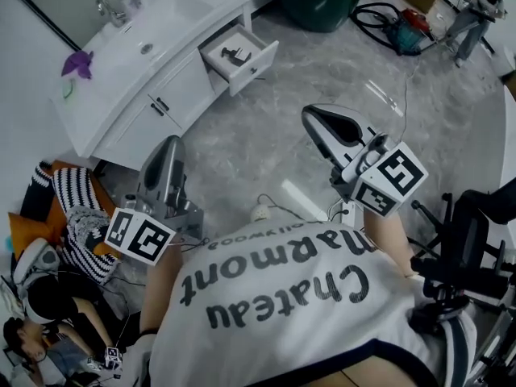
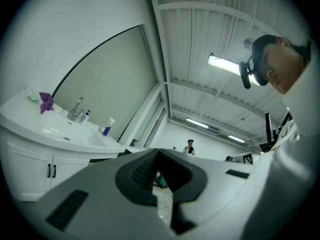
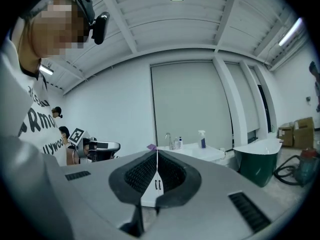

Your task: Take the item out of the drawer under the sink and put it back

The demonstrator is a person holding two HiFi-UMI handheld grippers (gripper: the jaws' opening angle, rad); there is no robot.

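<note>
The head view looks steeply down over the person's shoulders at the floor, with the sink cabinet (image 1: pixel 189 87) well off toward its upper left corner. The left gripper (image 1: pixel 171 145) view faces level from low down, the cabinet near its left edge. The right gripper (image 1: pixel 313 118) view faces the cabinet straight on, from afar. All three views share that cabinet.

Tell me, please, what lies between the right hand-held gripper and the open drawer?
Only bare floor lies between the right hand-held gripper and the drawer, as the head view shows.

Glossy white sink cabinet (image 1: pixel 192 77), polished marbled floor (image 1: pixel 266 139)
</note>
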